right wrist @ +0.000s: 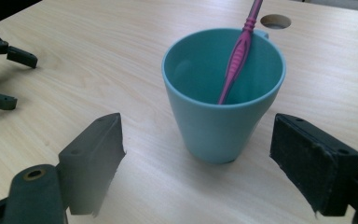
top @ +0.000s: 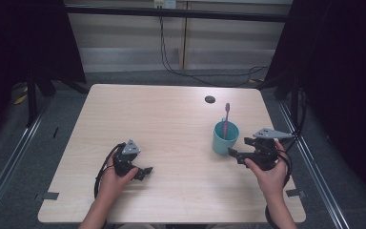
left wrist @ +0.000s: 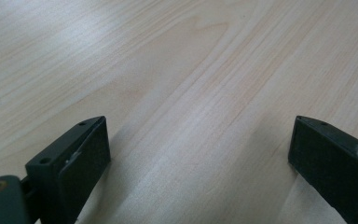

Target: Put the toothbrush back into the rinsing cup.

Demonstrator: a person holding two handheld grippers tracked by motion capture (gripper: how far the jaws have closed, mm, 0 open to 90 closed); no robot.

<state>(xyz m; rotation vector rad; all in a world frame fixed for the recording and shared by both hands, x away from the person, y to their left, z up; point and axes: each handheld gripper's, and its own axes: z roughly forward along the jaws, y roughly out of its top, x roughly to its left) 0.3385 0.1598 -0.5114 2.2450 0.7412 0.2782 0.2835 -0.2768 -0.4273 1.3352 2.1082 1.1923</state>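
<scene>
— Pale wooden table [top: 171, 124], mostly bare; teal cup [top: 226, 137] upright toward right edge, pink toothbrush [top: 226, 119] leaning inside, handle up.

— Nearer hand? Right gripper [top: 234, 153], just beside cup, jaws wide, empty, cup straight ahead.

— Left gripper [top: 145, 171]? Well apart, jaws wide, nothing held. Open room all round.

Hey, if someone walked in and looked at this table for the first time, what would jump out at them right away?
Probably the teal cup standing upright on the right side of the pale wooden table, with a pink toothbrush leaning inside it. Next, the right hand-held gripper, jaws open, facing the cup from close by without touching it. The left hand-held gripper sits low over bare tabletop, also open.
</scene>
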